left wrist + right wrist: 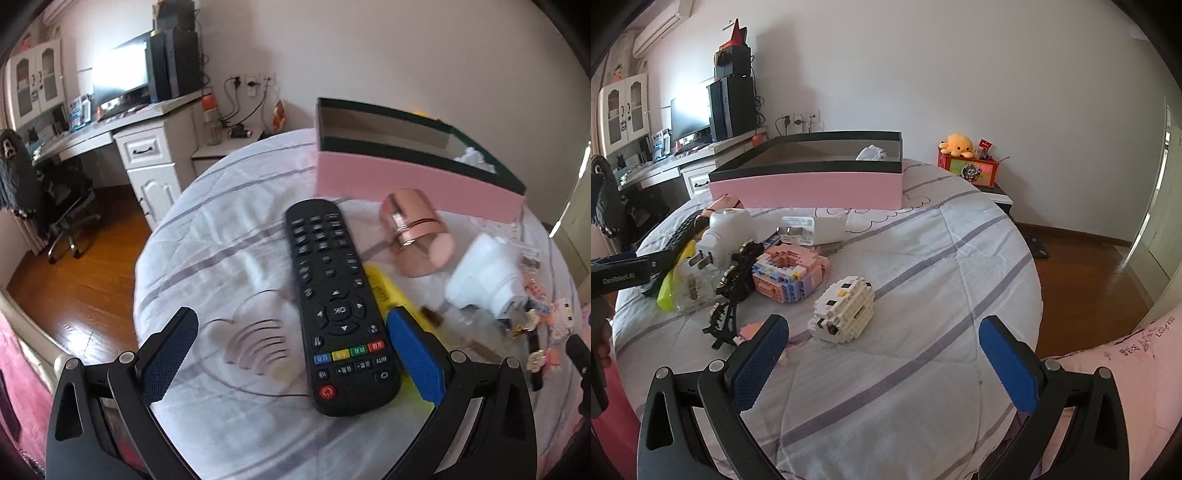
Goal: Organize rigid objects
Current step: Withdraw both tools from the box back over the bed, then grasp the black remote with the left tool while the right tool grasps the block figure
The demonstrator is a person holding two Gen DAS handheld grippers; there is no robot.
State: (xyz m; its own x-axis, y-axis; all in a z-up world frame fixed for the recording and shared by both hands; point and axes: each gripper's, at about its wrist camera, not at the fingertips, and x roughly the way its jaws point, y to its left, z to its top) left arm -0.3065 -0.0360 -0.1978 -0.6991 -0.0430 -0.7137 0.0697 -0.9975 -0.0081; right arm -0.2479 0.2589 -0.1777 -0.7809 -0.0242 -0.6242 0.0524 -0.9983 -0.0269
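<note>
1. Between my left tongs [291,347], spread wide and gripping nothing, lies the black remote [338,302] on the bed [221,229]; it sits nearer the right pad, with its power-button end toward me.
2. Beyond the remote stands the pink box [406,184], open-topped, with only something small and white showing inside. I take it as the bin for everything, so sorting looks barely begun.
3. The step in hand, as I read it, is picking up the remote. A yellow item [384,288] lies partly under its right edge, and a rose-gold cylinder [417,232] rests just beside it.
4. My next move calls for centring the remote between the pads, lowering and closing across its narrow width, without pinching the yellow item.
5. My right tongs [882,354] are likewise wide open and empty, hovering over the quilt near the white brick figure [846,310], which I judge their likely pick.
</note>
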